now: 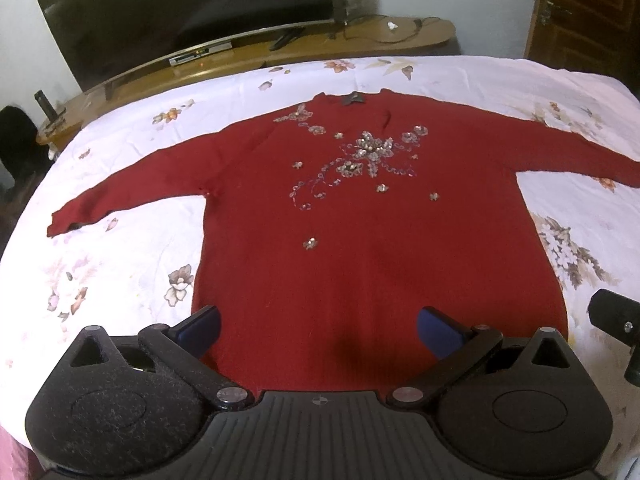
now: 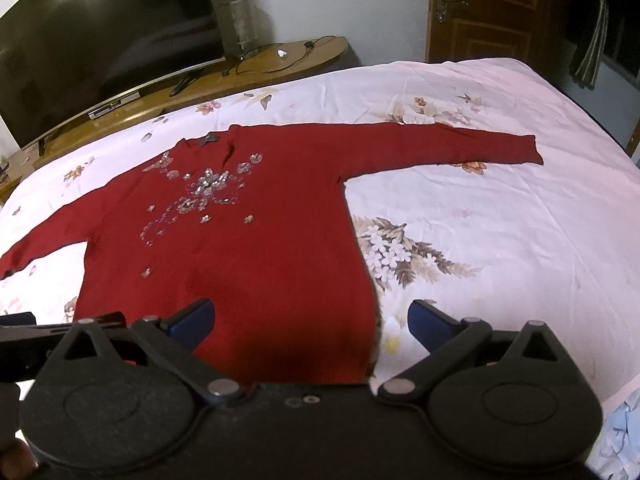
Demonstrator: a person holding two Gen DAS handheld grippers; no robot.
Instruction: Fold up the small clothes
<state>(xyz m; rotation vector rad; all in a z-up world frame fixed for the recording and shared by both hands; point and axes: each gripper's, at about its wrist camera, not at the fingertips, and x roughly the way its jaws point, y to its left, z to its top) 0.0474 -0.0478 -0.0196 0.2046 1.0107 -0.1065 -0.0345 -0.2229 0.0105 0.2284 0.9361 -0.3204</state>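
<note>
A dark red sweater (image 1: 360, 248) with silver sequin flowers lies flat and face up on the bed, both sleeves spread out sideways. It also shows in the right wrist view (image 2: 256, 248). My left gripper (image 1: 318, 332) is open and empty, hovering over the sweater's bottom hem near its middle. My right gripper (image 2: 310, 326) is open and empty over the hem's right corner, its right finger (image 2: 430, 320) above the sheet. The right gripper's edge shows in the left wrist view (image 1: 616, 320).
The bed is covered by a white sheet with flower prints (image 1: 580, 248). Beyond the far edge stands a wooden TV bench (image 1: 360, 40) with a large dark TV (image 1: 180, 8). A wooden door (image 2: 500, 8) is at the back right.
</note>
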